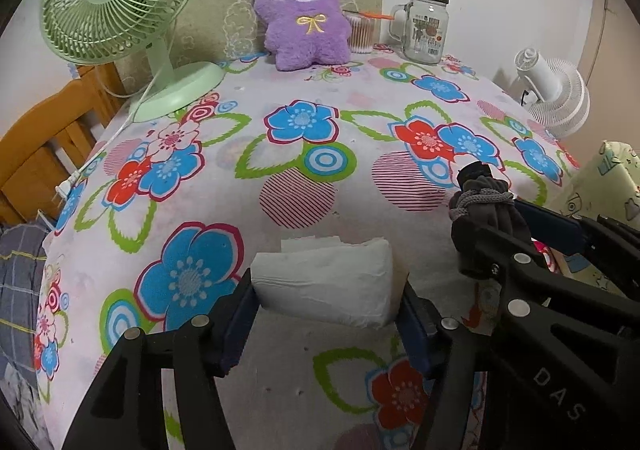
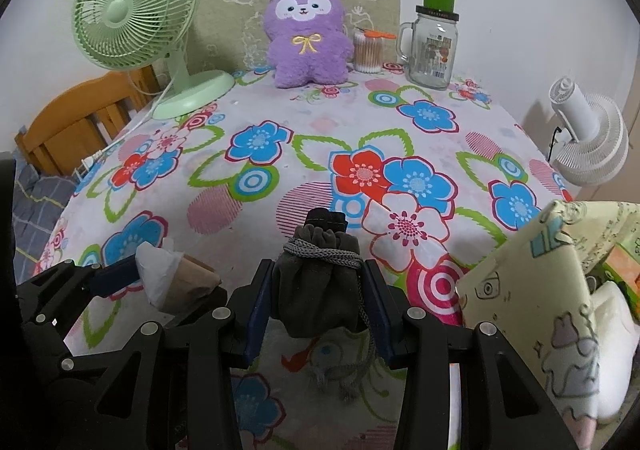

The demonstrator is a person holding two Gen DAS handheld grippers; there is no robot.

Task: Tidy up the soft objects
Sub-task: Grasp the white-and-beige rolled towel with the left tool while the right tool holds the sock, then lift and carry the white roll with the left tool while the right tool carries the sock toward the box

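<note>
Both hand-held grippers are loaded: my left hand-held gripper (image 1: 326,314) is clamped on a roll of toilet paper (image 1: 324,282), its blue pads pressing the roll's two sides, and my right hand-held gripper (image 2: 316,302) is clenched around a grey drawstring pouch (image 2: 320,282) whose cord dangles below the jaws. The roll sits directly between my left fingers, its cardboard core end facing my right side; the pouch is squeezed at mid-body, cinched neck pointing away from me.

I judge the step in hand to be carrying these two soft things to the patterned fabric bin (image 2: 532,290), which stands just right of my right gripper with its flap leaning open and something pale already inside. To do it well I should keep the squeeze light, since the roll dents easily and the pouch can slip out by its rounded bottom. Going in one at a time seems wise: the two grippers are close together, nearly touching.

Ahead of both grippers the flowered tabletop (image 1: 304,178) is open room. Far beyond it sit a purple plush (image 1: 304,18), a green fan (image 1: 120,10) ahead-left, and a glass jar (image 1: 426,30) ahead-right. The tabletop's edge falls away left of my left gripper, toward a wooden chair (image 1: 44,154).
</note>
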